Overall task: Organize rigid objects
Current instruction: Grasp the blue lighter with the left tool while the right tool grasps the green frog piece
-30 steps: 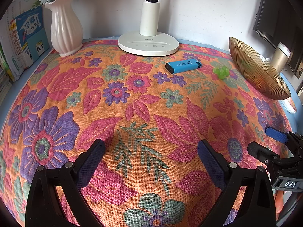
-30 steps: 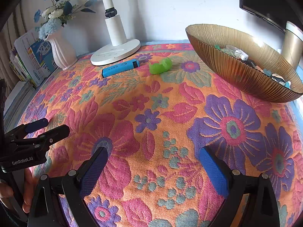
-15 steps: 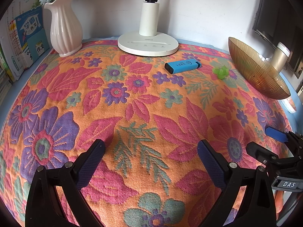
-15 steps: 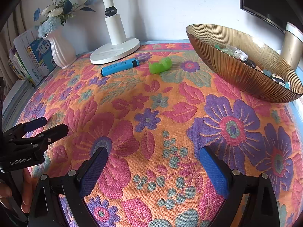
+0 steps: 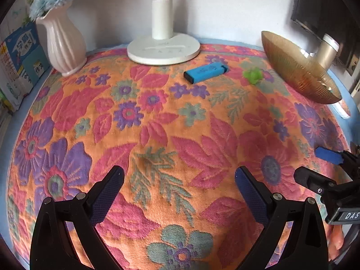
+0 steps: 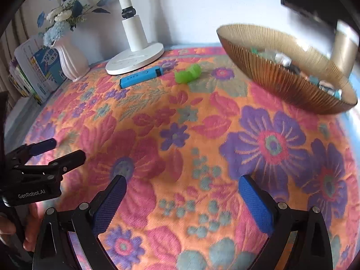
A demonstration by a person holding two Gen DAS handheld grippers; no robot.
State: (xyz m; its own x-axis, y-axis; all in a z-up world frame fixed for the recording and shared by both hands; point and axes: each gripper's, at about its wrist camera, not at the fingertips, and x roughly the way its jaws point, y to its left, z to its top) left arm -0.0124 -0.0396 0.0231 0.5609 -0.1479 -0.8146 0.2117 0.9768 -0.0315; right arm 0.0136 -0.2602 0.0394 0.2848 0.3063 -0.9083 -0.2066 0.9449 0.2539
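Observation:
A blue highlighter (image 5: 205,72) lies flat on the flowered cloth in front of the lamp base; it also shows in the right wrist view (image 6: 141,79). A small green object (image 5: 253,74) lies to its right, also seen from the right wrist (image 6: 187,73). A ribbed gold bowl (image 6: 279,83) holding several small items stands at the right (image 5: 292,67). My left gripper (image 5: 180,182) is open and empty, low over the near cloth. My right gripper (image 6: 182,190) is open and empty, well short of both objects.
A white lamp base (image 5: 163,49) stands at the back centre. A pink vase (image 5: 61,42) with flowers and upright books (image 5: 20,56) are at the back left. A cylindrical beige object (image 5: 326,49) and a dark screen stand behind the bowl.
Both grippers have moved forward a little toward the back of the table and stayed open. The right wrist view has tilted slightly. The highlighter and green object have not moved.

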